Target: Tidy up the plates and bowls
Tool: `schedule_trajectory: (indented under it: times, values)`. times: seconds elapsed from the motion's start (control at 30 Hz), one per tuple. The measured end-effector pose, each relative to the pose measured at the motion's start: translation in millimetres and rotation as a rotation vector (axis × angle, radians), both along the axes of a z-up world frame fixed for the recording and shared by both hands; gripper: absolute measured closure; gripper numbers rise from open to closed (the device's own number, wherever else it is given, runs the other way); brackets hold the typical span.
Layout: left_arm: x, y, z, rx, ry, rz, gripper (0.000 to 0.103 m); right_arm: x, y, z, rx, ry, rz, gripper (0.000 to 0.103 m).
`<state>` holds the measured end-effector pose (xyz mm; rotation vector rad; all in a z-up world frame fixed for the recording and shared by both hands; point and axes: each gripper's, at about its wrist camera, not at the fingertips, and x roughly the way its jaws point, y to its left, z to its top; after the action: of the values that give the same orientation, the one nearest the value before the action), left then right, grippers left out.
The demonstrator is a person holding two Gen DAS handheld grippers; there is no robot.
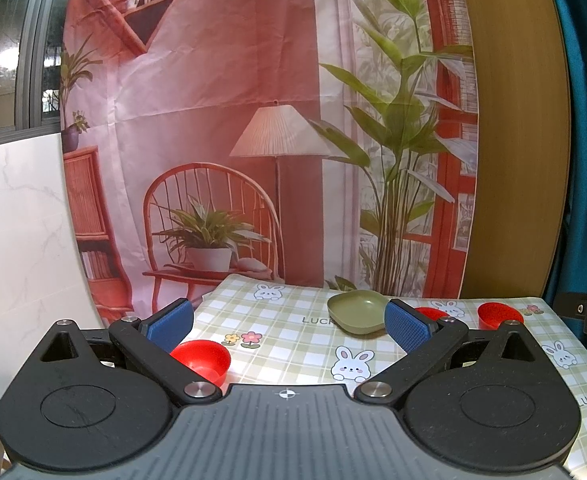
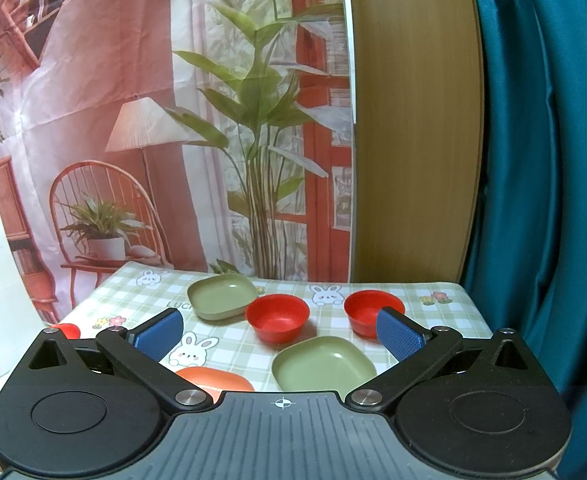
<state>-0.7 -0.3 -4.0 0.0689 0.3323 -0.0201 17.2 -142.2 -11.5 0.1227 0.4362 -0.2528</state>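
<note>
In the right wrist view my right gripper (image 2: 279, 334) is open and empty above the near table. Below it lies a green square plate (image 2: 323, 364). Beyond stand a red bowl (image 2: 277, 316), a second red bowl (image 2: 373, 312) to the right, and a far green plate (image 2: 221, 296). An orange plate (image 2: 213, 380) shows at the near left, partly hidden by the gripper. In the left wrist view my left gripper (image 1: 289, 324) is open and empty. A red bowl (image 1: 201, 360) sits by its left finger, a green plate (image 1: 357, 312) lies ahead, and two red bowls (image 1: 497, 314) are partly hidden at the right.
The table wears a green checked cloth with rabbits (image 2: 433, 320). A printed backdrop (image 1: 253, 120) hangs behind it, a wooden panel (image 2: 413, 120) and a teal curtain (image 2: 553, 160) to the right. A white marble panel (image 1: 17, 240) stands at the left.
</note>
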Motion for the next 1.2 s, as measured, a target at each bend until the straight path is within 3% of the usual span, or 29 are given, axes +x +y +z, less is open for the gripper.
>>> schedule_trajectory:
  times: [1.2]
  values:
    - [-0.8,-0.3,-4.6,-0.003,-0.001,0.001,0.0,-2.3,0.6,1.2,-0.006,-0.008,0.0,0.0]
